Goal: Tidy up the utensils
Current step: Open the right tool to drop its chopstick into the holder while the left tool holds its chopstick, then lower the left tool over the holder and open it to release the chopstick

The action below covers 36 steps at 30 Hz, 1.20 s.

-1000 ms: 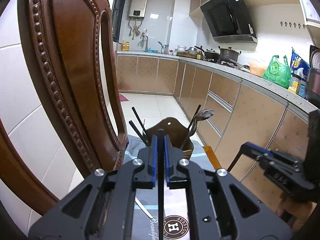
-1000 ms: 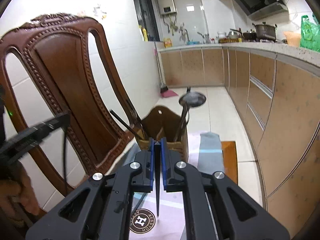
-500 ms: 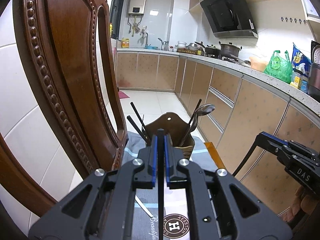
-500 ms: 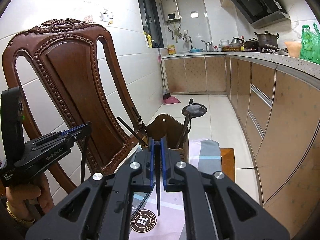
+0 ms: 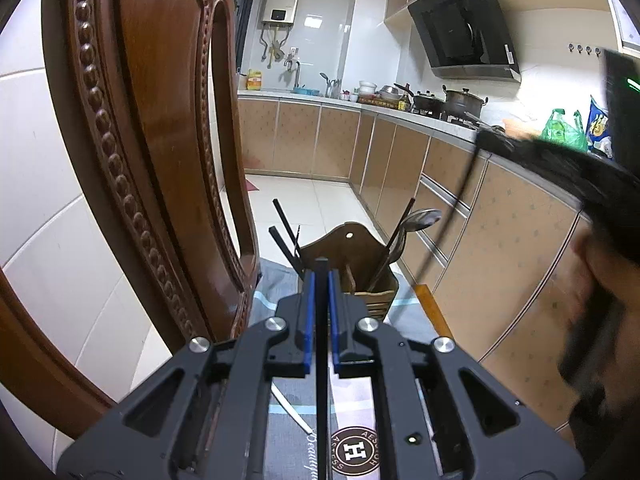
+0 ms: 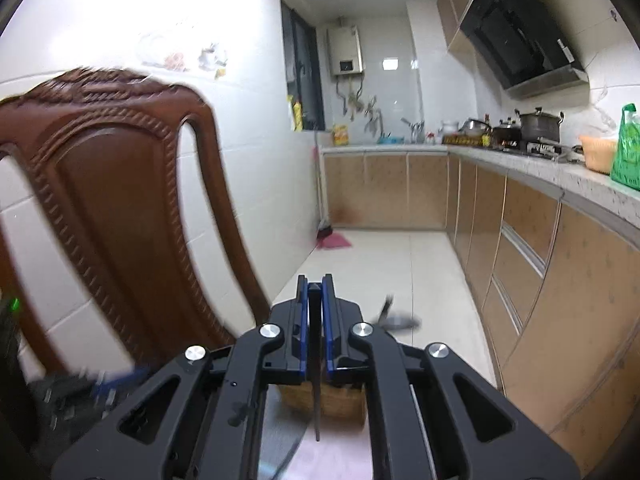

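Left wrist camera looks down its fingers, close on the utensil holder [image 5: 352,256]; right wrist camera rides higher, facing the kitchen. Both share the chair [image 5: 160,120] and counter [image 6: 560,184].

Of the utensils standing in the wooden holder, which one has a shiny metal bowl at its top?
The spoon in the holder's right compartment; the chopsticks on the left are plain dark sticks.

Utensil holder [image 5: 352,264] on table, chair [image 5: 160,152] to its left; spoon [image 5: 420,218] in holder's right compartment, counter [image 5: 452,124] behind.
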Available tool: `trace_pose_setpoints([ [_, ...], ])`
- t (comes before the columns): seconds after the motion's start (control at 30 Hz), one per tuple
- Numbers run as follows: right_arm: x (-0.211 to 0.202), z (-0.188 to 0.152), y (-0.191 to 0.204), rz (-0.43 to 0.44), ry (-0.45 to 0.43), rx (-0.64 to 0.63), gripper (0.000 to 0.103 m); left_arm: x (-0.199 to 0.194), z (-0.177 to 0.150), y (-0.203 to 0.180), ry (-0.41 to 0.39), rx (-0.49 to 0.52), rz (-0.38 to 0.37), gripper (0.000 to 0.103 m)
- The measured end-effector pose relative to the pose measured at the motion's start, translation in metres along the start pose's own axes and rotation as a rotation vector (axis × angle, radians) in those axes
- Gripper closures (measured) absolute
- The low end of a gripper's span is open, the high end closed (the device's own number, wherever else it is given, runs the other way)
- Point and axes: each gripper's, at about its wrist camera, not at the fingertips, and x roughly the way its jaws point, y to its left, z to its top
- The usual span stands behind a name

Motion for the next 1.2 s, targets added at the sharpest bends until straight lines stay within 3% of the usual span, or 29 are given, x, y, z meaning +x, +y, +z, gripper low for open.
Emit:
trace_pose_setpoints([
  [0.2, 0.052, 0.018, -0.019, -0.071, -0.040, 0.037, 0.096, 0.007, 0.000, 0.006, 0.002, -0.017, 0.002, 0.097],
  [0.37, 0.095, -0.003, -0.037, -0.093, 0.004, 0.091, 0.093, 0.013, -0.003, 0.009, 0.005, -0.018, 0.014, 0.097],
  [0.4, 0.100, -0.010, -0.040, -0.088, 0.025, 0.101, 0.087, 0.014, -0.003, 0.010, 0.006, -0.020, 0.018, 0.097],
  [0.47, 0.101, -0.022, -0.046, -0.060, 0.066, 0.140, 0.051, 0.017, -0.005, 0.012, 0.009, -0.026, 0.029, 0.097],
  [0.67, -0.004, -0.073, -0.074, -0.052, -0.112, 0.247, 0.016, 0.019, -0.003, 0.017, 0.002, -0.071, 0.040, 0.097],
  [0.73, -0.035, -0.099, -0.086, -0.098, -0.144, 0.293, 0.015, 0.020, 0.003, 0.017, -0.014, -0.082, 0.050, 0.097],
  [0.87, -0.049, -0.142, -0.106, -0.092, -0.038, 0.354, 0.015, 0.029, 0.033, 0.011, -0.055, -0.115, 0.060, 0.097],
  [0.97, -0.046, -0.154, -0.116, -0.079, 0.014, 0.349, 0.015, 0.037, 0.068, 0.009, -0.107, -0.174, 0.028, 0.097],
  [1.2, -0.043, -0.164, -0.131, -0.058, 0.046, 0.362, 0.015, 0.086, 0.135, -0.001, -0.228, -0.196, 0.047, 0.097],
])
